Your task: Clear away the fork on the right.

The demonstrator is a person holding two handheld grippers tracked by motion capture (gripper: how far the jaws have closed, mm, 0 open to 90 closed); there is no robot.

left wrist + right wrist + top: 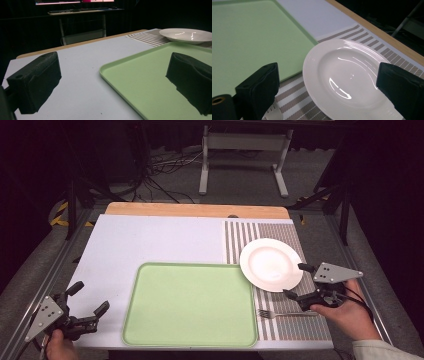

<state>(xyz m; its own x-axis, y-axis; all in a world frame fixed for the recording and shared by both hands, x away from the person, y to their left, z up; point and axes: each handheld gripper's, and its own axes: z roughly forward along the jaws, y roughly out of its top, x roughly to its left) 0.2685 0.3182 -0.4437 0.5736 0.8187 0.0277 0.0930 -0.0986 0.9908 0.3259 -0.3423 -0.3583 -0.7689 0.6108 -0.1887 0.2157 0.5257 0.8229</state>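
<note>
A white plate (271,264) rests on a striped placemat (280,232), its left rim just over the corner of an empty green tray (190,304). A fork (285,314) lies on the mat below the plate. My right gripper (295,281) stands open at the plate's right edge; the right gripper view has the plate (348,77) between the two jaws, and the fork's tines (273,113) at the bottom. My left gripper (88,298) is open at the table's front left, empty, facing the tray (155,77) and the far plate (186,35).
The tray lies on a white board (150,240) over a wooden table top (195,210). Metal rails run along both sides of the table. Behind it stand a white desk frame (245,155) and loose cables on the floor.
</note>
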